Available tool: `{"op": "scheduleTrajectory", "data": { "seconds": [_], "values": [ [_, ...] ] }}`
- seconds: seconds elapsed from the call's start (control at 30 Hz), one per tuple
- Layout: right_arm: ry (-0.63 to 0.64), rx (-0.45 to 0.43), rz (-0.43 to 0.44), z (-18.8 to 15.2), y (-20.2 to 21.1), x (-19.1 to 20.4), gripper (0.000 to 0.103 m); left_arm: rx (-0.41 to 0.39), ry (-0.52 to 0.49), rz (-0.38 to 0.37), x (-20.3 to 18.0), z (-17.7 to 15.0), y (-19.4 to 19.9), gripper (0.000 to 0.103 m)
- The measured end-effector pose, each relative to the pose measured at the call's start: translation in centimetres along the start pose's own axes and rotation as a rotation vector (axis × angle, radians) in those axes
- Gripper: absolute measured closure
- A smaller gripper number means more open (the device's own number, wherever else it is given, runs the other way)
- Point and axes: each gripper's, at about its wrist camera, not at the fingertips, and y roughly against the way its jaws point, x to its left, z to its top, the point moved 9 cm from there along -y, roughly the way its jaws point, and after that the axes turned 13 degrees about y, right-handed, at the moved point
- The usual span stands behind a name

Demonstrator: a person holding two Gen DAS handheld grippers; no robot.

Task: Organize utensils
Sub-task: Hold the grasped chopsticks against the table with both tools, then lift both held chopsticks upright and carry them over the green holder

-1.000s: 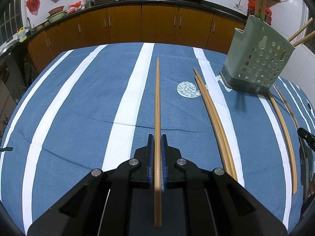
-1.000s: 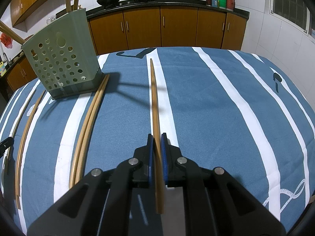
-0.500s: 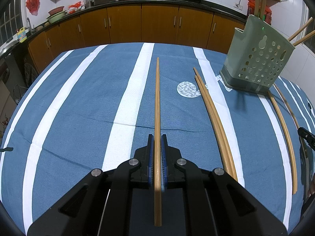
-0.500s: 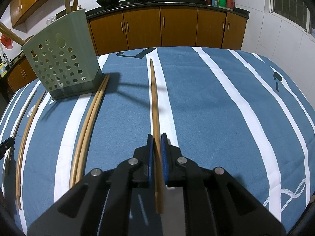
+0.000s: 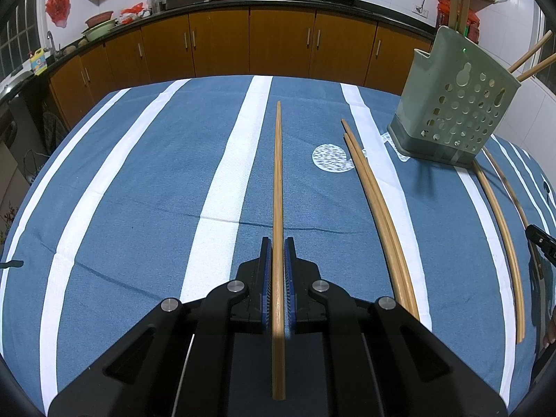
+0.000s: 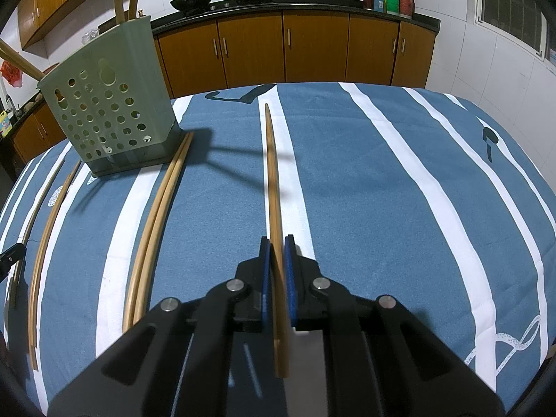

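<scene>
Clamping one chopstick each, the left gripper and right gripper are pinched tight. Four loose chopsticks lie on the striped table around the green holder, which holds four more.

1. The left gripper points steeply downward, its blue-padded jaws pinched nearly together on a thin stick.
2. The right gripper tilts down likewise, jaws clamped just as narrowly on another.
</scene>
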Motion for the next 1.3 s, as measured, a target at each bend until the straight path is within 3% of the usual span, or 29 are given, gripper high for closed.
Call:
{"op": "scheduleTrajectory", "data": {
  "seconds": [0.57, 0.93, 1.1, 1.3],
  "values": [
    [-0.001, -0.002, 0.003, 0.0, 0.0, 0.0, 0.092, 0.000, 0.002, -0.002, -0.1, 0.0, 0.0, 0.094],
    [-0.007, -0.005, 0.013, -0.5, 0.7, -0.2, 0.095, 0.002, -0.056, 0.016, 0.0, -1.2, 0.9, 0.096],
    [-0.014, -0.097, -0.003, 1.3, 3.8, -0.9, 0.095, -0.026, -0.062, -0.008, -0.3, -0.2, 2.4, 0.096],
    [-0.001, -0.251, -0.037, 5.4, 8.8, -0.9, 0.095, -0.175, -0.061, -0.086, -2.2, 3.9, 7.6, 0.096]
  ]
}}
